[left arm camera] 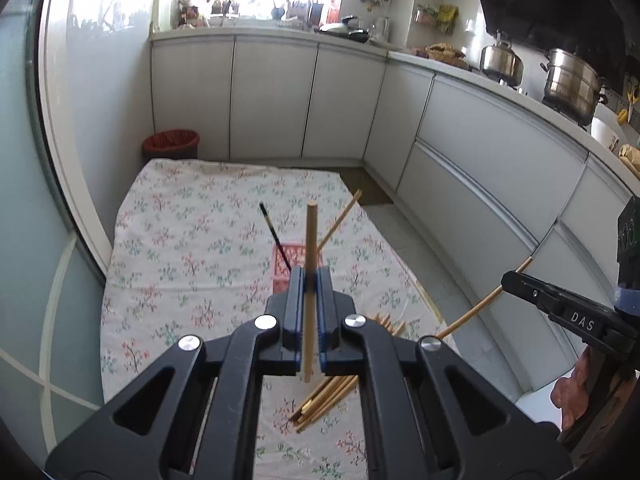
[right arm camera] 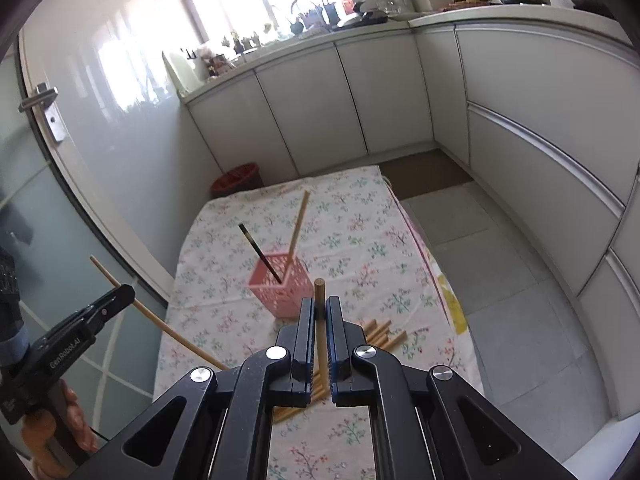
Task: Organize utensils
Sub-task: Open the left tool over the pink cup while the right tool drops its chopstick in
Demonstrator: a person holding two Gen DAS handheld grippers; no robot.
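Note:
My left gripper (left arm camera: 311, 276) is shut on a pale wooden chopstick (left arm camera: 310, 236) that stands almost upright between its pads. My right gripper (right arm camera: 320, 305) is shut on another wooden chopstick (right arm camera: 319, 288). Both hang above the floral-cloth table (right arm camera: 352, 216). A pink slotted basket (right arm camera: 280, 286) stands on the cloth just beyond them, holding a black chopstick (right arm camera: 259, 254) and a wooden one (right arm camera: 298, 222), both leaning. Several loose wooden chopsticks (right arm camera: 382, 334) lie in a pile under the grippers. Each view shows the other gripper at its edge: the right one (left arm camera: 507, 280), the left one (right arm camera: 129, 292).
A red waste bin (left arm camera: 171, 144) sits on the floor past the table's far left corner. White kitchen cabinets (left arm camera: 480, 152) run along the back and right, with steel pots (left arm camera: 572, 84) on the counter. A glass door (right arm camera: 44, 184) is on the left.

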